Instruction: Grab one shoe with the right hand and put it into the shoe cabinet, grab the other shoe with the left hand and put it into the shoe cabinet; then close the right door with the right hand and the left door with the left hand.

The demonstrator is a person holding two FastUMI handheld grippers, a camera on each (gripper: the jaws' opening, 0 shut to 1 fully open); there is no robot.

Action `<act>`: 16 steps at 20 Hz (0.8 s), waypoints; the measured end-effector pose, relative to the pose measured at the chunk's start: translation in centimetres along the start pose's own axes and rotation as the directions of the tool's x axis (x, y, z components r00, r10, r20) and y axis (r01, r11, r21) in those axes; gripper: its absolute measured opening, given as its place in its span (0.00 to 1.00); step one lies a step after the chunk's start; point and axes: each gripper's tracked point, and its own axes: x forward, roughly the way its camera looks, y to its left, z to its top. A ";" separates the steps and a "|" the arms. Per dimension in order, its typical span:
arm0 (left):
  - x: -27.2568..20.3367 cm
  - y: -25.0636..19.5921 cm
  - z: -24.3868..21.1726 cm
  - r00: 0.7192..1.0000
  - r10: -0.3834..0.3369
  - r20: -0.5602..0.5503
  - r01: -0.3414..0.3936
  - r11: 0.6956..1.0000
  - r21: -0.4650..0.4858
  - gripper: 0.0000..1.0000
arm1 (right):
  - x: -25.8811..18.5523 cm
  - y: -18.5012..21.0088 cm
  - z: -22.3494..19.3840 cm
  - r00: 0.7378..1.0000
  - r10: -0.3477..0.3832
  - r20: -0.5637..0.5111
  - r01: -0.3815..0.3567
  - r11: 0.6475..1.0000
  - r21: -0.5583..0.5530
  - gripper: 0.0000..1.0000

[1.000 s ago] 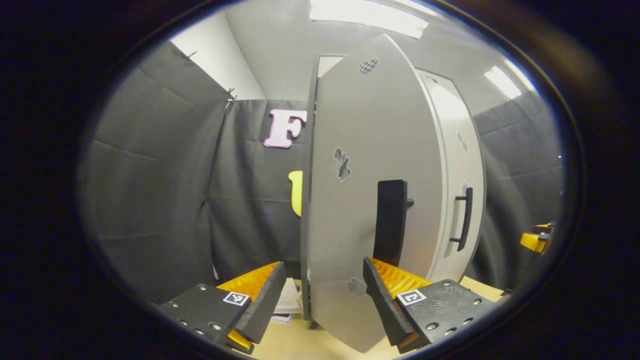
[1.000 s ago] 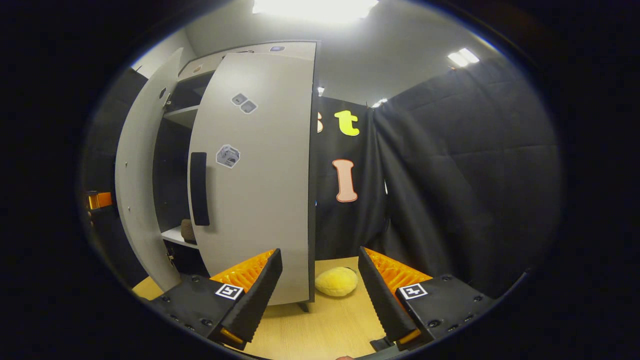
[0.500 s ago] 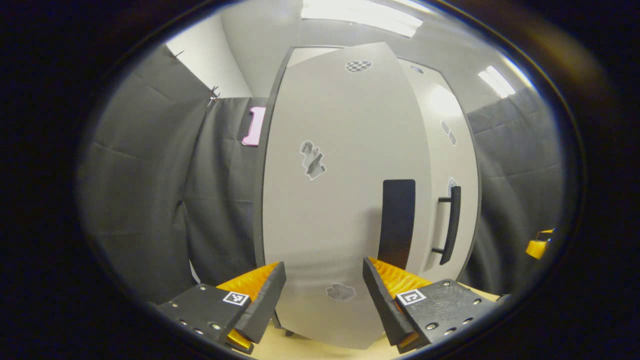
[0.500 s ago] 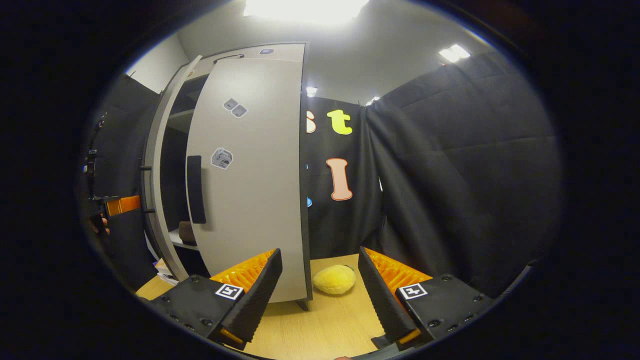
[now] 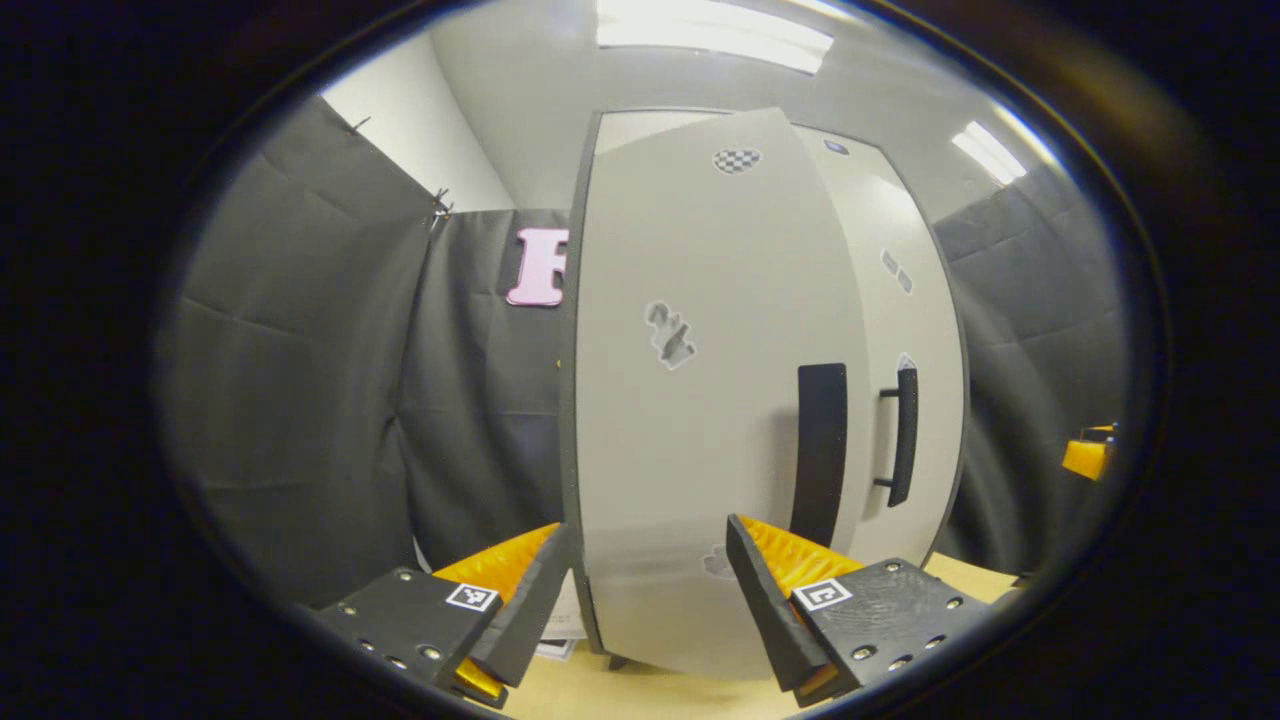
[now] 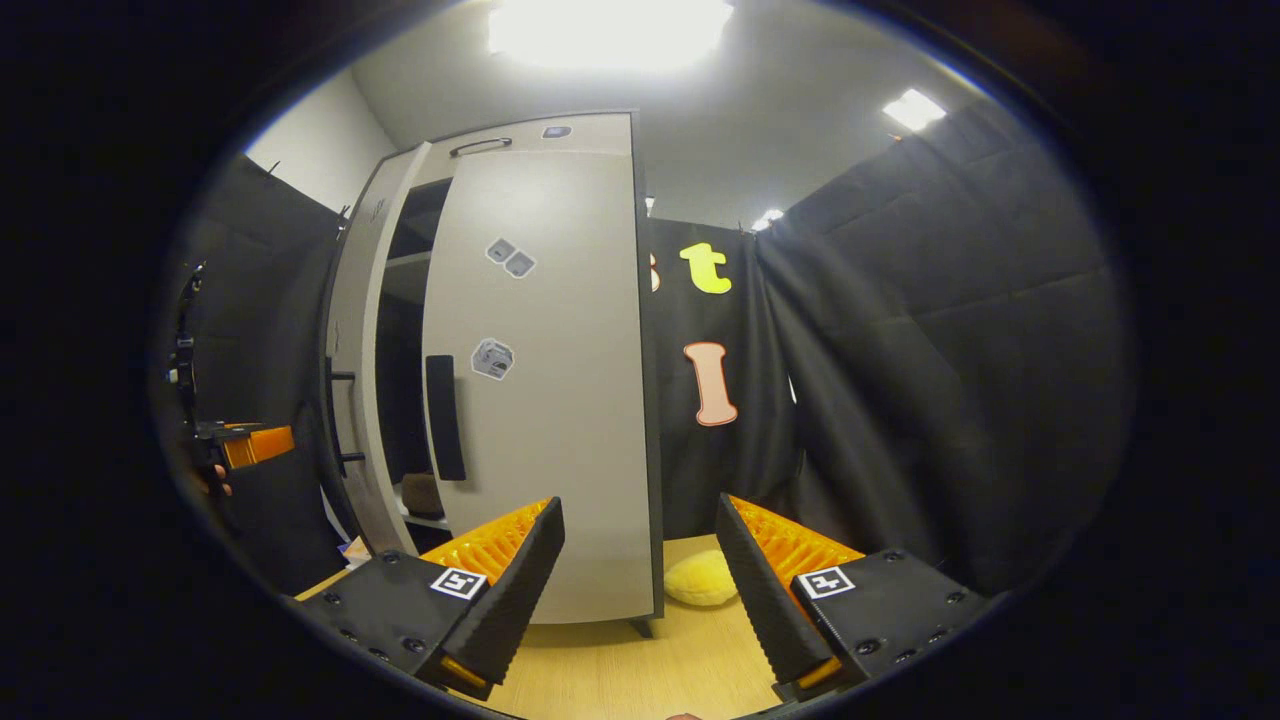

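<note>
**Both claws spread, cabinet doors nearly shut**

Left gripper [image 5: 648, 590] sits with fingers apart, gripping nothing — its view faces the left door [image 5: 700, 400], the dark handle [image 5: 820, 455] at about 2 o'clock from the fingertips. At 3 o'clock I see the other gripper far off. My right gripper [image 6: 638, 585] is likewise spread and empty. At 11 o'clock the right door [image 6: 550, 400] stands slightly ajar, a shoe [image 6: 420, 495] on the shelf inside the shoe cabinet [image 6: 480, 140]. A yellow plush [image 6: 700, 580] lies on the wooden floor [image 6: 650, 670] between the fingers.
</note>
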 end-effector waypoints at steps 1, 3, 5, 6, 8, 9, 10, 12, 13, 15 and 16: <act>-1.1 0.7 0.1 1.000 0.009 -0.001 -0.009 1.000 0.007 0.95 | -0.3 0.4 0.2 1.000 0.011 0.003 -0.011 1.000 0.002 0.97; -3.2 1.9 0.4 1.000 0.023 0.006 -0.023 1.000 0.022 0.95 | -0.8 0.9 0.4 1.000 0.028 0.009 -0.028 1.000 0.003 0.97; -5.3 2.8 0.6 0.999 0.032 0.016 -0.033 0.999 0.029 0.95 | -1.7 1.3 0.6 0.999 0.041 0.023 -0.041 0.999 0.003 0.97; -6.3 3.1 0.6 0.999 0.034 0.025 -0.035 0.999 0.033 0.95 | -1.9 1.5 0.7 0.998 0.047 0.037 -0.047 0.999 0.004 0.96; -7.8 3.3 0.3 0.999 0.033 0.037 -0.034 0.999 0.041 0.90 | -2.8 1.8 0.9 0.997 0.059 0.058 -0.059 0.998 0.008 0.96; -8.5 3.4 0.1 0.999 0.033 0.040 -0.035 0.998 0.045 0.93 | -3.0 1.9 0.7 0.996 0.063 0.062 -0.063 0.998 0.009 0.96; -9.3 3.5 -0.2 0.999 0.032 0.040 -0.034 0.998 0.048 0.95 | -3.3 2.0 0.4 0.996 0.064 0.062 -0.065 0.998 0.011 0.95; -10.7 3.6 -1.0 0.999 0.031 0.037 -0.033 0.998 0.055 0.95 | -3.7 2.1 -0.2 0.996 0.061 0.060 -0.062 0.998 0.008 0.97; -11.3 3.6 -1.5 0.999 0.030 0.038 -0.032 0.998 0.059 0.95 | -4.0 2.2 -0.4 0.996 0.060 0.062 -0.061 0.998 0.003 0.97; -12.3 3.6 -2.6 0.999 0.027 0.046 -0.030 0.996 0.079 0.95 | -4.8 2.3 -0.7 0.994 0.065 0.089 -0.064 0.998 -0.016 0.97; -12.7 3.5 -3.2 0.999 0.028 0.044 -0.032 0.996 0.083 0.95 | -5.0 2.4 -0.9 0.992 0.063 0.108 -0.060 0.998 -0.033 0.97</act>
